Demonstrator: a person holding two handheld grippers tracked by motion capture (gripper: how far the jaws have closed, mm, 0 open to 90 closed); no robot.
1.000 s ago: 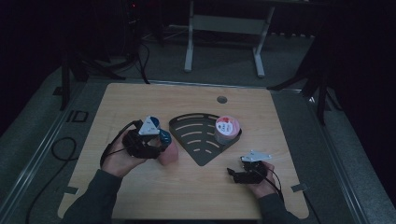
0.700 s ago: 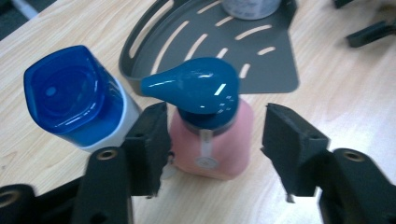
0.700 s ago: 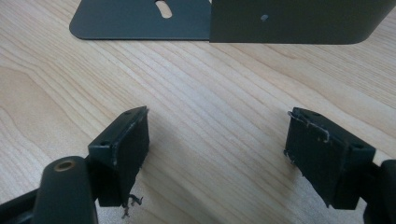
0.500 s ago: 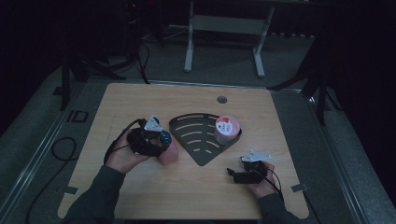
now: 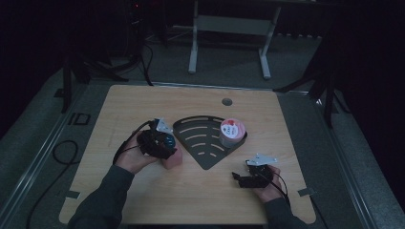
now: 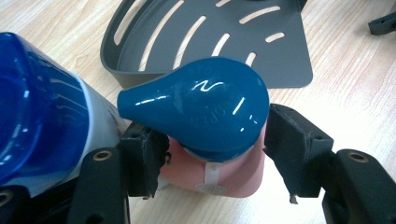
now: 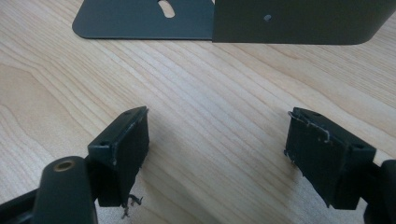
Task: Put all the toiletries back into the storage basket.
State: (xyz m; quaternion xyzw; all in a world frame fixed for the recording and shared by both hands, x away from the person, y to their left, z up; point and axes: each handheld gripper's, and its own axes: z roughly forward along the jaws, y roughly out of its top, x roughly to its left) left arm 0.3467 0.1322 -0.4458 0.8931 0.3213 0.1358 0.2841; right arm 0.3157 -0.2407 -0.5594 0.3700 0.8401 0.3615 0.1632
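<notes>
A pink bottle [image 6: 233, 175] with a dark blue flip cap [image 6: 205, 109] stands upright on the wooden table between the jaws of my left gripper [image 6: 212, 135]. The jaws have just been opening; the left pad [image 6: 144, 158] is at the bottle's side and the right pad [image 6: 292, 144] stands slightly off it. In the high view the left gripper [image 5: 165, 145] sits over the pink bottle [image 5: 173, 160], left of the dark grey fan-shaped rack [image 5: 203, 145]. My right gripper [image 5: 239, 179] rests open on the table below the rack's right side, with bare wood between its pads [image 7: 126, 144].
A round tub with a pink lid [image 5: 232, 132] stands in the rack's right corner. A blue-and-white container [image 6: 42, 121] is close against the left jaw. The rack's pointed corner and upright wall [image 7: 299, 21] lie just ahead of the right gripper. A round hole [image 5: 227, 101] is at the table's far edge.
My left hand has shifted a little to the right and lower, down around the pink bottle. The right gripper, the rack and the tub have not moved.
</notes>
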